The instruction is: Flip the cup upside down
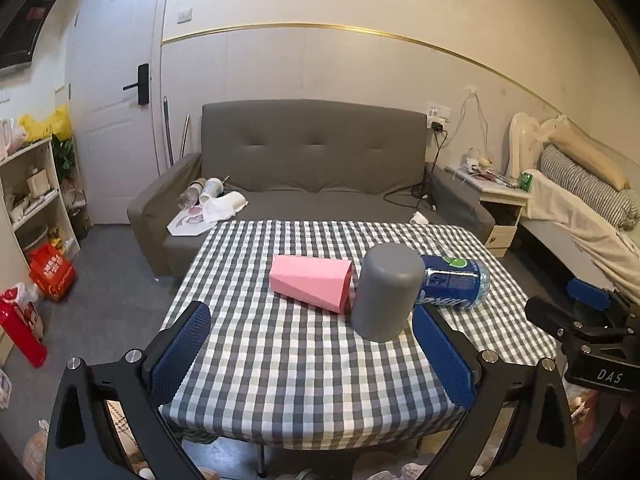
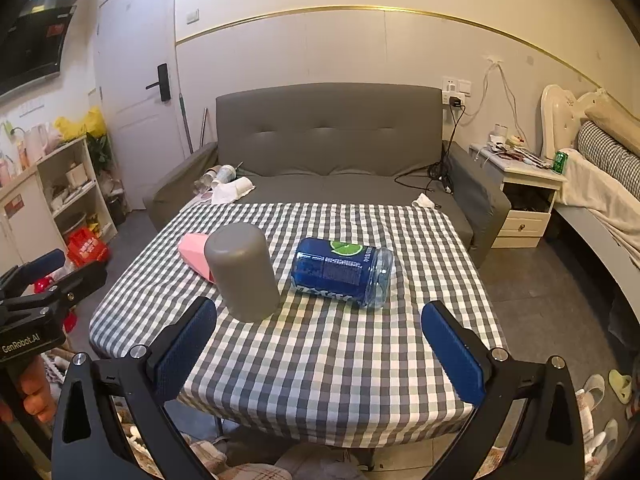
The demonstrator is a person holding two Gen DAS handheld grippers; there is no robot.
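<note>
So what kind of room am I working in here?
Most likely a small studio flat or bedsit: a grey sofa behind the checked-cloth table, a bed with a nightstand to the right.

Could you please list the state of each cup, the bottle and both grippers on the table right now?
grey cup: standing upside down, closed base on top.
pink cup: lying on its side, touching the grey cup.
blue bottle: lying on its side.
left gripper: open, holding nothing.
right gripper: open, holding nothing.
</note>
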